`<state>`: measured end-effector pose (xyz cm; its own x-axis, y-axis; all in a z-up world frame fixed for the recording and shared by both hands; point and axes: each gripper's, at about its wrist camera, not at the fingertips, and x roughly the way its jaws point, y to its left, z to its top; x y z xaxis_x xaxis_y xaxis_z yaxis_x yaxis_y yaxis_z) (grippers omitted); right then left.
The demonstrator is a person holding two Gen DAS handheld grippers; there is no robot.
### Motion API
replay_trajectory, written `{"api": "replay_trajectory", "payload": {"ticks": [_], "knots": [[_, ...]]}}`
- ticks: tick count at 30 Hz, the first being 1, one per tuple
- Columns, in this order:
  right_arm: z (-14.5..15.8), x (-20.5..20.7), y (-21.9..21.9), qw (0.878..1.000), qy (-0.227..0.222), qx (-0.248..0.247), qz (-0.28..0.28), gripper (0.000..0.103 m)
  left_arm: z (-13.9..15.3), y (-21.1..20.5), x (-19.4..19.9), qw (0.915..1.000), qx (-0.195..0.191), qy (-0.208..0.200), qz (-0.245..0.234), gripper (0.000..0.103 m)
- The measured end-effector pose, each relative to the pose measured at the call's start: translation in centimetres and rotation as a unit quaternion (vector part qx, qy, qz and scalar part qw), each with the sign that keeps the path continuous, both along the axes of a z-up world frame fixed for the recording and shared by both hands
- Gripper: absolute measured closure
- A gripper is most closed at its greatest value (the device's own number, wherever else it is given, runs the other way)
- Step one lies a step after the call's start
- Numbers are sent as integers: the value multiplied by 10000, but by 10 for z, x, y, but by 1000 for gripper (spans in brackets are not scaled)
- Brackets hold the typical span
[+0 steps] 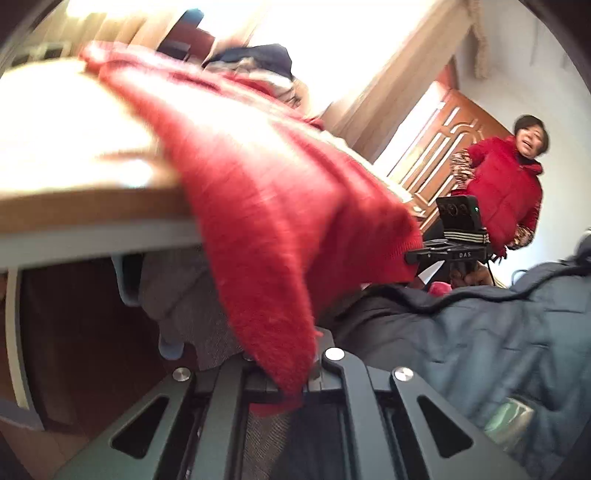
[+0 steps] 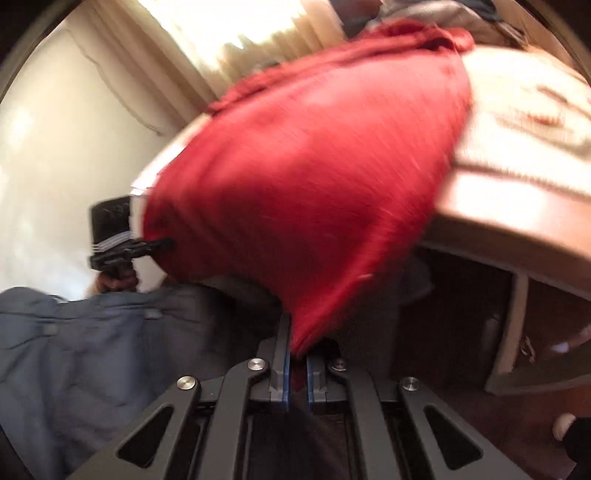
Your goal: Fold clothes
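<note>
A red knit garment (image 1: 258,192) lies across the table top (image 1: 66,155) and hangs over its front edge. My left gripper (image 1: 291,373) is shut on one lower corner of it, below the table edge. In the right wrist view the same red garment (image 2: 303,177) drapes off the table (image 2: 517,192), and my right gripper (image 2: 298,354) is shut on its other lower corner. The right gripper (image 1: 448,251) also shows in the left wrist view, touching the garment's hem; the left gripper (image 2: 125,251) shows likewise in the right wrist view. Both views are motion-blurred.
A pile of other clothes (image 1: 255,62) sits at the table's far end. A person in a red jacket (image 1: 506,192) stands by a wooden door (image 1: 443,147). The holder's blue-grey padded coat (image 2: 92,350) fills the lower side. A bright window with curtains (image 2: 258,33) is behind.
</note>
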<state>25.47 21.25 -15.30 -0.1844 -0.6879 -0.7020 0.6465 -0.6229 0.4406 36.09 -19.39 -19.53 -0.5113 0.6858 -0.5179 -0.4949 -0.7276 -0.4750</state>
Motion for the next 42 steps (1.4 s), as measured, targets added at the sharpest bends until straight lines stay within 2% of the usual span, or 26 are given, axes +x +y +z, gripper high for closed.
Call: {"api": "replay_trajectory", "payload": {"ticks": [3,7,12,17,22,29,35,38,42], "knots": [[28,13,5,9989,219,-369,183,96,33,4,17,9988,-225,413,-101,97],[58,19,10,9955,450,-788,261,97,75,2,30,9963,-22,853,-53,97],[86,18,22,9882,582,-1406,171,96,105,-19,32,9908,660,1162,203,97],[110,16,28,9802,748,-1831,15,96,129,-36,14,9837,1311,1202,281,97],[130,3,29,9755,1035,-1943,-18,96,156,-51,-3,9752,1833,1154,452,96],[159,-39,32,9654,1339,-2228,-197,96,167,-72,-50,9551,2668,983,835,96],[184,-100,24,9603,1464,-2306,-568,96,169,-85,-108,9427,3060,726,1115,96],[195,-138,16,9584,1493,-2289,-828,96,166,-94,-143,9343,3262,565,1321,96],[198,-199,-7,9590,1449,-2160,-1126,96,152,-110,-196,9198,3533,128,1702,96]]}}
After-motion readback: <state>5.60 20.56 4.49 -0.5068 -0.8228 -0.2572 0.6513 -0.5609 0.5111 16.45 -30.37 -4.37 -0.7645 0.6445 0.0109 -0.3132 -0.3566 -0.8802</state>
